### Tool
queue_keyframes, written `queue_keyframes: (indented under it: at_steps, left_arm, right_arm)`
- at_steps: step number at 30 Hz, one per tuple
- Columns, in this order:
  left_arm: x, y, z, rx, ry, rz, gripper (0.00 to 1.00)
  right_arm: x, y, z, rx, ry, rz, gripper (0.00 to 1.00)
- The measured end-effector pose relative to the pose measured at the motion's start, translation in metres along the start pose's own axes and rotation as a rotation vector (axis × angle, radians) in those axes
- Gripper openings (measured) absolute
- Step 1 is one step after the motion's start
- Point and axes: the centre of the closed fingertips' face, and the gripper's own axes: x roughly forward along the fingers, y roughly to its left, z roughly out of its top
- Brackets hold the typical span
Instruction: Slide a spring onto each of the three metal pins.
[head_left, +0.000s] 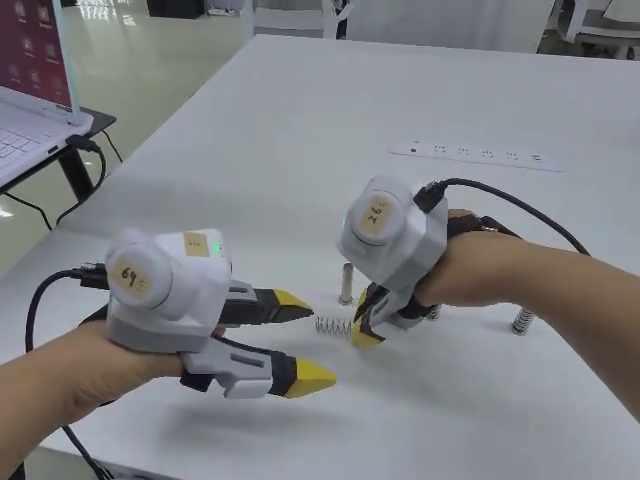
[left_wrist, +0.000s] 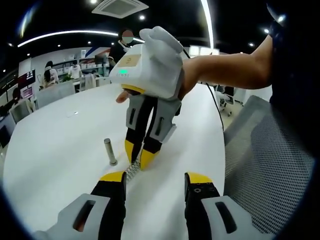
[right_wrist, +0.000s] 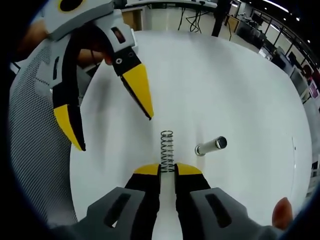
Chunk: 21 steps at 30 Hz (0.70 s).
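A loose spring (head_left: 333, 325) lies on the white table (head_left: 300, 150), and my right gripper (head_left: 365, 328) is shut on one end of it. In the right gripper view the spring (right_wrist: 166, 146) sticks straight out from the closed jaws of my right gripper (right_wrist: 167, 170). A bare metal pin (head_left: 346, 282) stands upright just behind the spring, and it appears as the pin (right_wrist: 211, 146) to the right of the coil. My left gripper (head_left: 305, 338) is open, with nothing between its jaws, a short way left of the spring. Its tips (left_wrist: 156, 177) face the right gripper (left_wrist: 140, 152), the spring (left_wrist: 131, 171) and the pin (left_wrist: 109, 151).
Two more springs stand upright on the table, one (head_left: 521, 322) to the right of my right hand and one (head_left: 433, 312) partly hidden behind it. A white power strip (head_left: 470, 153) lies farther back. A laptop (head_left: 20, 130) sits on a side stand at left. A mesh chair (left_wrist: 270, 165) is nearby.
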Motion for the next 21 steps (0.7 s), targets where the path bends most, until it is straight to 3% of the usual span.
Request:
queue_keyframes:
  at_steps: [21]
  left_arm:
    - [0.002,-0.002,0.006,0.044,0.023,-0.014,0.40]
  right_arm:
    - [-0.037,0.018,-0.008,-0.030,-0.003,-0.010,0.08]
